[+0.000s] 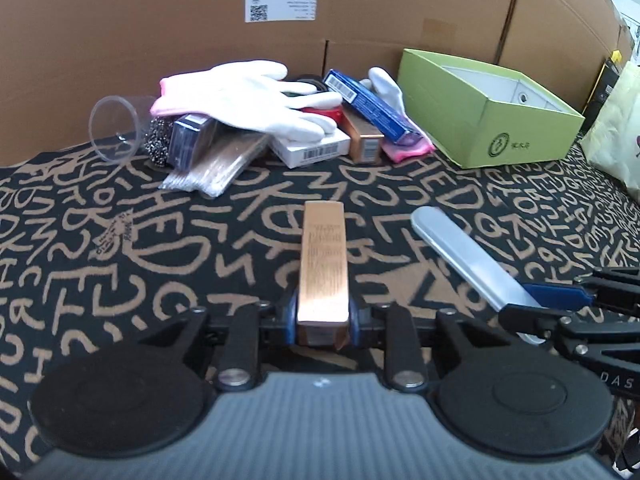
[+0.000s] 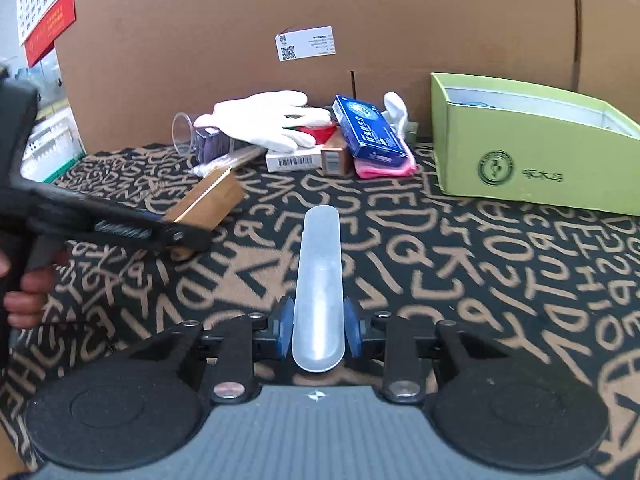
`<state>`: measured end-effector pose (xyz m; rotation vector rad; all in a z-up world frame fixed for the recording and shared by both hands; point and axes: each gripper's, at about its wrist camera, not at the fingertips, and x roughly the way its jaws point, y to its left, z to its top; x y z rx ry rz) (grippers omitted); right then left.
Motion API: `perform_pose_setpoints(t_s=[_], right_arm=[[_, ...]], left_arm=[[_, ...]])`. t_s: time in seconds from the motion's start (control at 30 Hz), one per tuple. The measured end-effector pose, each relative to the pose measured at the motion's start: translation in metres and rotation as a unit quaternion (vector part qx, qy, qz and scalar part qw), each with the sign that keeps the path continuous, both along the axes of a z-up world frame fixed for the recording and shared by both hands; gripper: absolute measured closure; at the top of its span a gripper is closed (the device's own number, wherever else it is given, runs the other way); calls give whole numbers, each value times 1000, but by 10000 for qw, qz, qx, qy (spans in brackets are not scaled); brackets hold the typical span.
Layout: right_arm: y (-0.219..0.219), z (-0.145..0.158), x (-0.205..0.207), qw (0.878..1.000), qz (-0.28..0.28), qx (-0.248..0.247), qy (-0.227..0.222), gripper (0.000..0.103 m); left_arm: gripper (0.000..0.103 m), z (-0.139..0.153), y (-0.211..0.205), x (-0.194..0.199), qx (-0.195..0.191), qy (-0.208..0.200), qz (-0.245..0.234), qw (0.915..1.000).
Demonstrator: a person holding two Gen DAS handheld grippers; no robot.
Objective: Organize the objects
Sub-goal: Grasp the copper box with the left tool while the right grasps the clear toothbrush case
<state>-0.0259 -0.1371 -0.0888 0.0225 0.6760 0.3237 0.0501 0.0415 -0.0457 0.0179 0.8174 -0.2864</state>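
Presently left claw (image 1: 323, 316) clamps a copper-coloured carton (image 1: 323, 256); right claw (image 2: 318, 328) grips a frosted plastic case (image 2: 319, 280), both above the lettered counter (image 2: 480, 280), green box (image 2: 532, 160) beyond.

Looking like storage or packing corner of home or small office. Big cardboard cartons (image 1: 360, 12) with shipping label (image 1: 281, 5) walling in my work surface. Black letter-print cloth (image 2: 480, 264) covering table. Red wall calendar (image 2: 46, 4) hanging at left. Household odds piling against cartons: white gloves (image 1: 256, 98), green shoebox (image 1: 492, 120).
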Motion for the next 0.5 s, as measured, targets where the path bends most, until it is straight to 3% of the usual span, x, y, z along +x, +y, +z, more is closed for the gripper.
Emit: perform_pose_setpoints(t_s=[0.1, 0.23, 0.5], right_arm=[[1, 1, 3, 9999, 50, 125, -31, 71], [8, 1, 9, 9999, -11, -74, -101, 69], [12, -2, 21, 10000, -70, 41, -25, 67]], left_arm=[[66, 1, -7, 5, 97, -104, 81, 9999], [72, -1, -16, 10, 233, -88, -25, 9997], [66, -4, -18, 12, 316, -150, 16, 9994]])
